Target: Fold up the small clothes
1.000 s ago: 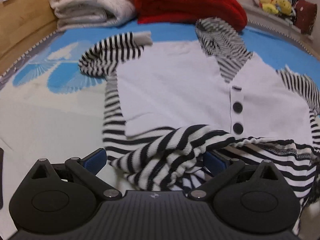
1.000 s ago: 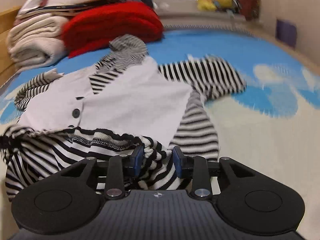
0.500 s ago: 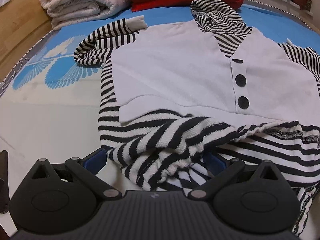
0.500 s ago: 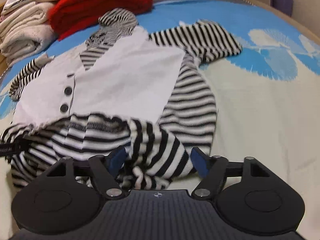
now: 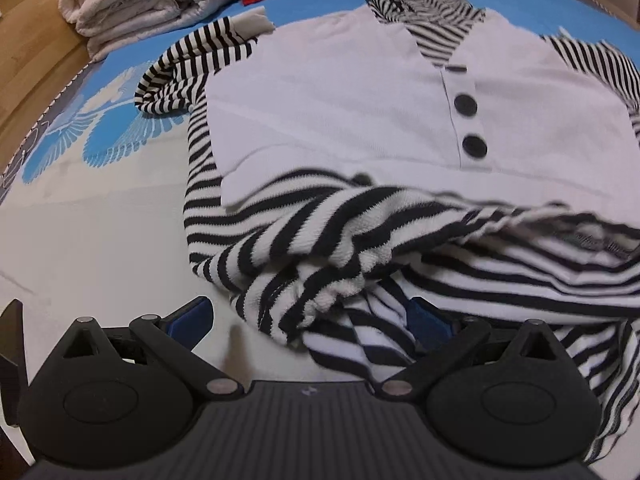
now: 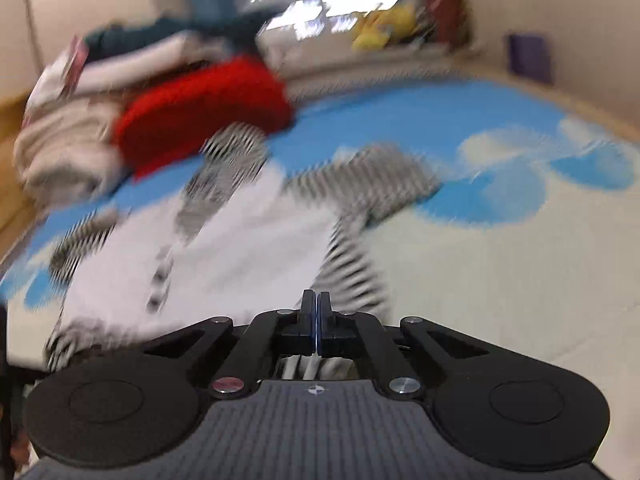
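A small white hooded top with black-and-white striped sleeves and two dark buttons lies flat on a blue and cream mat. Its striped hem is folded up and bunched at the near edge. My left gripper stands wide open around that bunch; the blue pads do not press on it. The right wrist view is motion-blurred. It shows my right gripper shut with nothing between its fingers, raised above the near right corner of the top.
A folded cream blanket and a red knit are stacked at the mat's far edge. Wooden floor borders the mat on the left. Plush toys and a purple box sit by the far wall. Bare mat stretches to the right.
The right gripper opened, let go of the striped hem, then shut empty and pulled up and away. The left gripper sank a little closer to the bunched hem, still open.
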Available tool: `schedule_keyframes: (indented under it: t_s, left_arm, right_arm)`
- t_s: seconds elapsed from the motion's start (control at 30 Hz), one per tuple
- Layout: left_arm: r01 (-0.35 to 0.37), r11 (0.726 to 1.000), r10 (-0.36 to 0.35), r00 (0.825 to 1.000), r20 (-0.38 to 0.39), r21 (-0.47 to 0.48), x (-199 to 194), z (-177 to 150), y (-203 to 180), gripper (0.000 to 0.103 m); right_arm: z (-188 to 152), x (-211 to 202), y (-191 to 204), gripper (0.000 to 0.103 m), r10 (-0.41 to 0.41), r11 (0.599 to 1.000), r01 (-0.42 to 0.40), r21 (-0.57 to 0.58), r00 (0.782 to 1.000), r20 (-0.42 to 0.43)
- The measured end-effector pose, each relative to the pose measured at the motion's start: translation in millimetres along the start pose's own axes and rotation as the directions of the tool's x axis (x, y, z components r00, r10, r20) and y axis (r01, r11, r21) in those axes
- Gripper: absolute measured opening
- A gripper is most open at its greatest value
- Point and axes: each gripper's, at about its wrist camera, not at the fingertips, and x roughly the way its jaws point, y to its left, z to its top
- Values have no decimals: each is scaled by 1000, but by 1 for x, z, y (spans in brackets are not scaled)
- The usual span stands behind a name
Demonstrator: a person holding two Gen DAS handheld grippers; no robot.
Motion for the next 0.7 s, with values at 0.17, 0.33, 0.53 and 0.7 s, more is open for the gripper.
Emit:
schedule_keyframes:
  t_s: [0.17, 0.33, 0.53, 0.7]
  left_arm:
    - [-10, 1000, 10, 1000, -29, -10, 2, -6, 5, 103]
    - [-7, 999, 5, 999, -47, -44, 2, -7, 9, 103]
    - [-75, 995, 73, 997, -33, -68, -1, -4, 12, 103]
    - [-62, 987, 60, 998, -21, -147, -2, 6, 27, 103]
  right_arm:
    - [5, 9, -31, 2, -32, 994, 42, 98, 995, -99]
    - [-9, 17, -20, 6, -4, 999, 12, 37, 982, -190]
    - [-26, 24, 5, 66, 9, 997, -28, -65, 963, -271]
    - [-39, 36, 16, 67, 11, 994, -50, -94, 925, -379]
